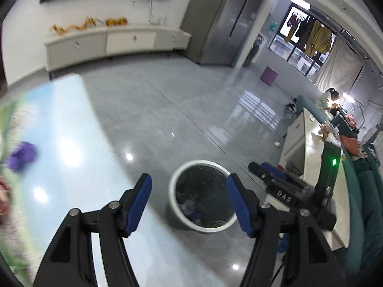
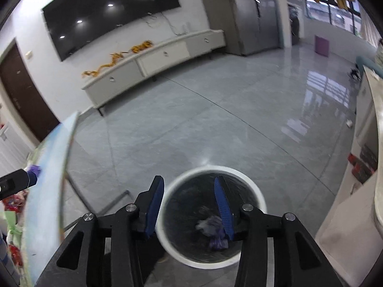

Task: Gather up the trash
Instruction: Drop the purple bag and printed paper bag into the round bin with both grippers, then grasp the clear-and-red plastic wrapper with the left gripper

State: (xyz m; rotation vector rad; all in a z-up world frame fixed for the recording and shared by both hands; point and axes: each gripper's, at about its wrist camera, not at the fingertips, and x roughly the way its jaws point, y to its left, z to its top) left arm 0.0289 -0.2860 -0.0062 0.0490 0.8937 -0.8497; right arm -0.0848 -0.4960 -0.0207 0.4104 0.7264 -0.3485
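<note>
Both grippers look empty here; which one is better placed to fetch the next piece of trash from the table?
Left, probably. The left gripper is open over the table edge, the purple scrap nearby. The right gripper is open above the bin, away from the table.
</note>
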